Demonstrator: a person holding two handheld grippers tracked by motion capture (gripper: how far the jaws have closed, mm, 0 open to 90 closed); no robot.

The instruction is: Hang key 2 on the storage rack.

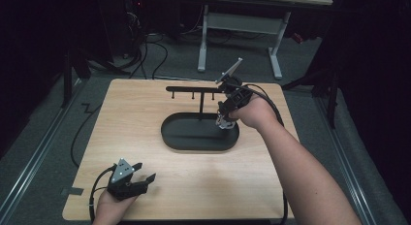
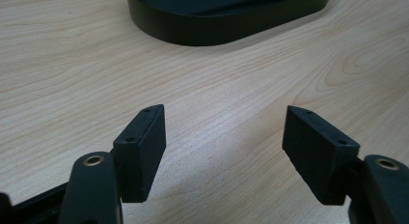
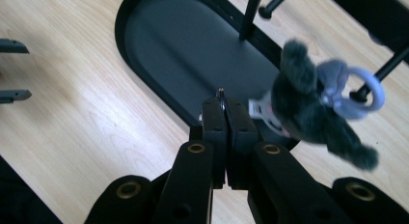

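Right gripper (image 1: 224, 119) sits just right of centre in the high view, over the right end of the black oval tray (image 1: 180, 137), and its jaws are pressed tight together. In the right gripper view those jaws (image 3: 225, 113) meet at mid-frame with a thin metal ring or clasp pinched at their tips, and off that hangs a small grey plush keychain (image 3: 313, 113), dangling to the right of the jaws with a pale lilac loop (image 3: 369, 86) at its upper end. The plush hangs clear above the tray's edge, near the black stand's pegs at the upper right of that view. In the high view the stand's crossbar (image 1: 194, 89) runs just above the tray, its post rising from the tray's middle.

Down at the lower left of the high view, the left gripper (image 1: 144, 172) rests low over the wooden table (image 1: 145, 113). In the left gripper view its jaws stand wide apart, nothing between them but bare wood, the tray's rim (image 2: 217, 26) at the top of frame.
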